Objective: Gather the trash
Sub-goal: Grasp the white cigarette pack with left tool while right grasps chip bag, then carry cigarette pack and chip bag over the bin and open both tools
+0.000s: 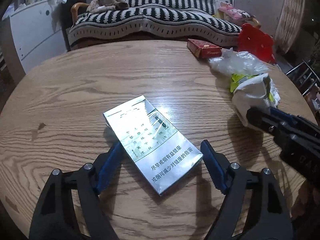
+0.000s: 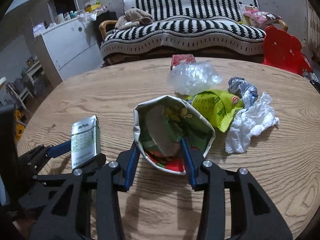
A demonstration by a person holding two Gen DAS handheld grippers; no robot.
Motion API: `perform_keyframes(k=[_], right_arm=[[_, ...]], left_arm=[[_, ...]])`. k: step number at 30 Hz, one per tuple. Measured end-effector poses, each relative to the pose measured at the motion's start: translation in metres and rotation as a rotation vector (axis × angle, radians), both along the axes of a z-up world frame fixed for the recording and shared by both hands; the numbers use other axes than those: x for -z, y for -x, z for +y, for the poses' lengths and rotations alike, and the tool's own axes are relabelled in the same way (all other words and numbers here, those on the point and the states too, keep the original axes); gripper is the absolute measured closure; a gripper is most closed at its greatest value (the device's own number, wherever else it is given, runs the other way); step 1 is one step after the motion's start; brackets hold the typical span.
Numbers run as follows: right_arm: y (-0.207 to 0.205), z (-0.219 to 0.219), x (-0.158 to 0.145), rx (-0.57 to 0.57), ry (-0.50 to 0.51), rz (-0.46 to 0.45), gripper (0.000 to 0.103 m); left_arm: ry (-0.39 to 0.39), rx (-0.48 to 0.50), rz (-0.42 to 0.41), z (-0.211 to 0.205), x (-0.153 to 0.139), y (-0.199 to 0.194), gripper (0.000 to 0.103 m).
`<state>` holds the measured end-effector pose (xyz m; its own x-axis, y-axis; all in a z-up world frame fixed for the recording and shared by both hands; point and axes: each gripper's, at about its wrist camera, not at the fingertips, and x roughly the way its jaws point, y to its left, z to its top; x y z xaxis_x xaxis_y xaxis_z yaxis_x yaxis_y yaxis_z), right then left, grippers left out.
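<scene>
A silver cigarette pack (image 1: 152,146) lies flat on the round wooden table (image 1: 80,84). My left gripper (image 1: 162,150) is open, its blue fingers on either side of the pack's near end. In the right wrist view the pack (image 2: 85,138) sits between the left gripper's fingers. My right gripper (image 2: 160,146) is shut on the wall of a paper bag (image 2: 174,128), one finger inside it, one outside. The bag lies on its side with its mouth facing the camera. It also shows in the left wrist view (image 1: 254,94).
Beyond the bag lie a clear plastic bag (image 2: 192,78), a green wrapper (image 2: 218,106), white crumpled tissue (image 2: 250,126), a grey-blue crumpled wad (image 2: 243,90) and a red pack (image 2: 182,60). A red plastic chair (image 2: 284,50) and a striped sofa (image 2: 180,30) stand behind the table.
</scene>
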<state>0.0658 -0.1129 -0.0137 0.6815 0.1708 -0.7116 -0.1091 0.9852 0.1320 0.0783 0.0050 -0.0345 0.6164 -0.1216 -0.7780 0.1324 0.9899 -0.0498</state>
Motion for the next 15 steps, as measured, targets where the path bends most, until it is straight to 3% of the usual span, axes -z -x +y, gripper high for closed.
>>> perform_keyframes(k=[15], right_arm=[[0.024,-0.043,-0.011,0.098,-0.034,-0.002,0.062]], left_arm=[[-0.007,0.029,-0.029,-0.016,-0.016,0.019,0.026]])
